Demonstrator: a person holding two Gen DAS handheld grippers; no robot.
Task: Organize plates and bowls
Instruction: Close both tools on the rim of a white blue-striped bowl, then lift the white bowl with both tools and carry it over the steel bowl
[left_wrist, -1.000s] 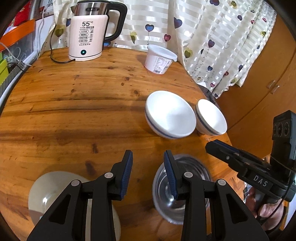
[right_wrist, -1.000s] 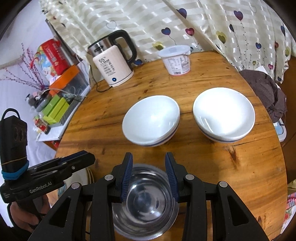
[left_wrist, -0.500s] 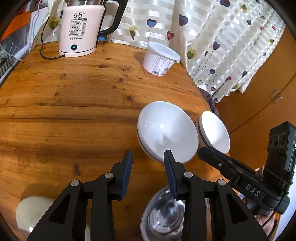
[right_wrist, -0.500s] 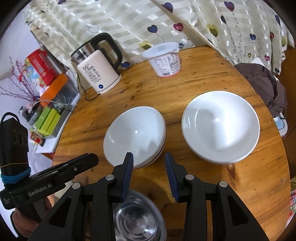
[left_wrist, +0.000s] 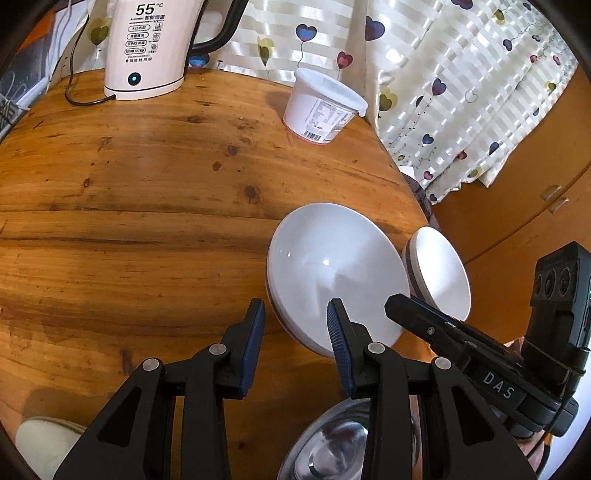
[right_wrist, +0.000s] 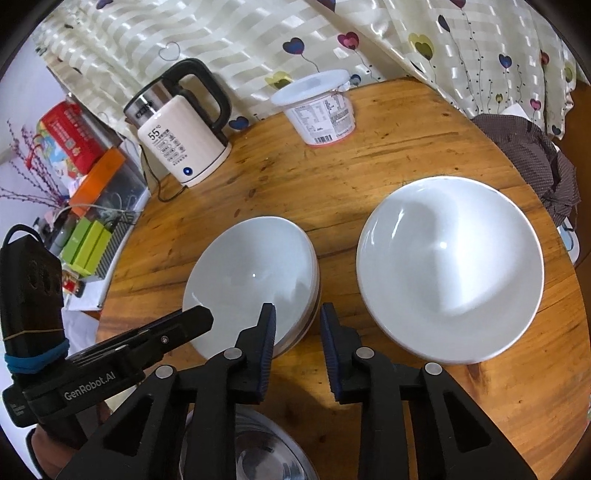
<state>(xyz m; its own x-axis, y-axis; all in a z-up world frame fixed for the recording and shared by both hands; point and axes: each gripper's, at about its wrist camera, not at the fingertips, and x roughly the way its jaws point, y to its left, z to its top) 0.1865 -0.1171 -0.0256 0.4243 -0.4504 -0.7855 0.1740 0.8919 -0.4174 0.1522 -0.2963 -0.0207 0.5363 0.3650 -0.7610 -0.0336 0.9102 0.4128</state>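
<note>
On the round wooden table (left_wrist: 147, 206) a stack of white bowls (left_wrist: 332, 266) (right_wrist: 247, 273) stands beside a single larger-looking white bowl (right_wrist: 450, 269) (left_wrist: 439, 273). My left gripper (left_wrist: 295, 328) is open, and the stack's near left rim lies between its fingers without touching the pads. My right gripper (right_wrist: 297, 328) straddles the stack's right rim. Its jaws are closing, and a thin gap still shows beside the outer pad. A steel bowl (left_wrist: 332, 446) (right_wrist: 258, 458) sits under both grippers at the near edge.
A white kettle (right_wrist: 184, 147) with its cord and a lidded white tub (right_wrist: 321, 110) stand at the back by the heart-print curtain. A cream dish (left_wrist: 40, 439) lies near left. A dark cloth (right_wrist: 535, 158) hangs off the right edge. Boxes (right_wrist: 92, 240) crowd the left.
Both grippers came forward and down from over the steel bowl to the stack of white bowls. The right jaws have narrowed; the left jaws kept their width.
</note>
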